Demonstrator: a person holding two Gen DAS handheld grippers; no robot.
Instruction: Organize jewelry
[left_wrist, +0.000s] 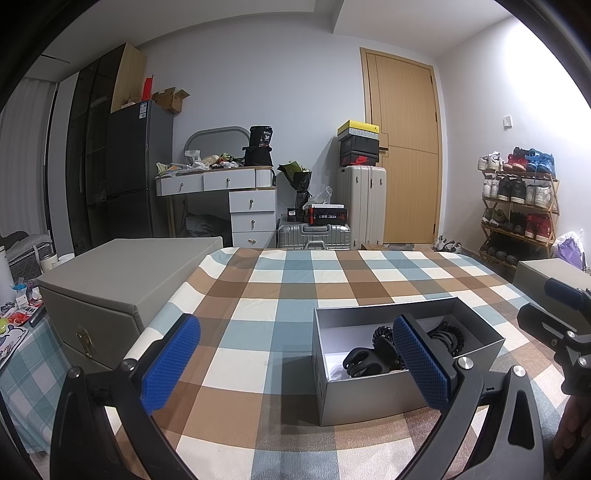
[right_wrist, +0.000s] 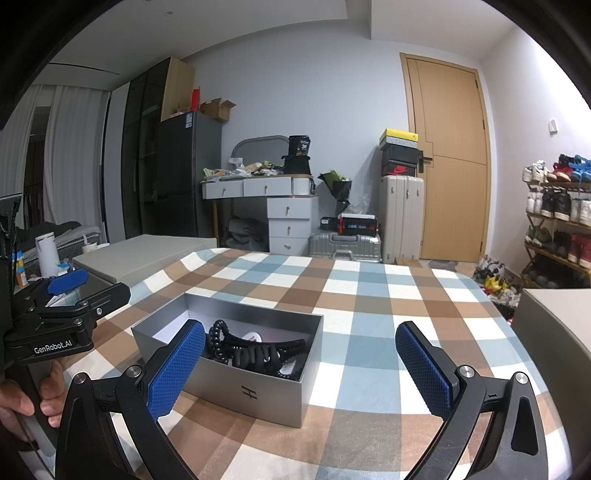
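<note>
lengthwise, grey box runs left-near to right-far.

the tablecloth is a check of blue, brown and cream squares. on it, a silver-grey box with a dark mark on its side holds black hair ties and clips. both grippers are black with blue dotted pads. at 1 o'clock the door is light wood; at 10 o'clock the fridge is dark grey.

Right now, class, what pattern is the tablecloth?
The tablecloth is checked in brown, blue and cream, clearest in the right wrist view.
</note>
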